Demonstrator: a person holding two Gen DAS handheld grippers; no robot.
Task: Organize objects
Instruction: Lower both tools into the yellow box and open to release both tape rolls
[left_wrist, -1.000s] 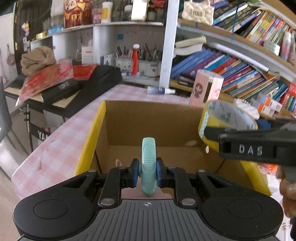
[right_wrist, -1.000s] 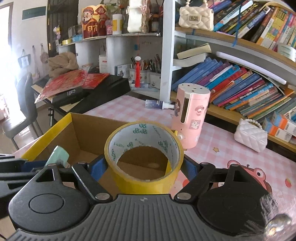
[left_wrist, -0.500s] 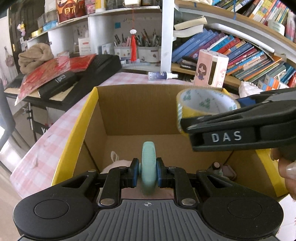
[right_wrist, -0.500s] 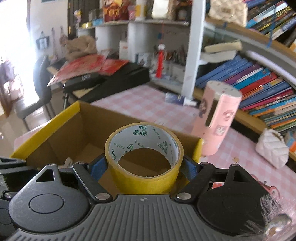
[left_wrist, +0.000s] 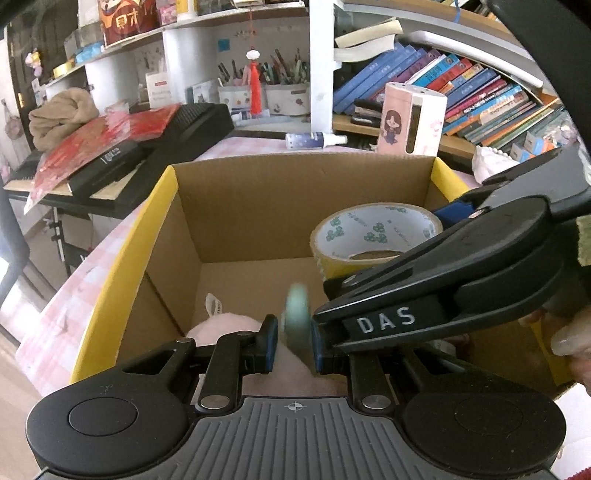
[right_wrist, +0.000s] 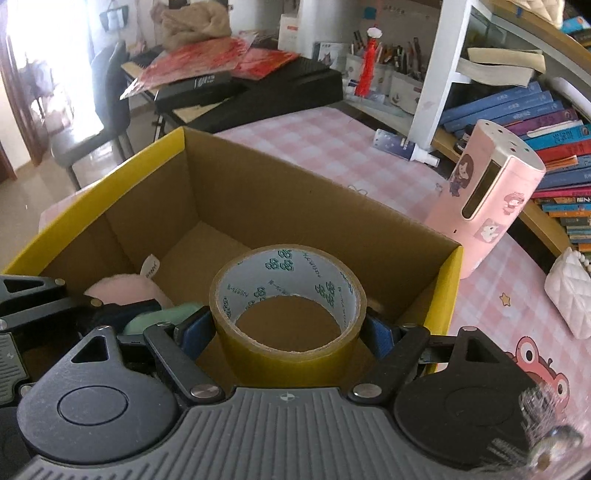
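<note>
I've lowered both tongs into the cardboard box (right_wrist: 258, 206) (they hovered above its rim a second ago). Right tongs (right_wrist: 288, 326) clamp the tape roll (right_wrist: 288, 295), left tongs (left_wrist: 293, 343) pinch the mint disc (left_wrist: 295, 314); release looks next.

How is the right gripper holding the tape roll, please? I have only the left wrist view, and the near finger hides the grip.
Observer: The right wrist view shows the right gripper shut on the tape roll, with one blue pad pressed against each side.
Operator: Thank you. Is the roll over the box?
Observer: Yes, it hangs over the opening of the cardboard box, near the right wall. I cannot tell whether it is below the rim.
Operator: What is on the table to the right of the box?
Observer: A frog cartoon is printed on the checked cloth there, apart from the box.
</note>
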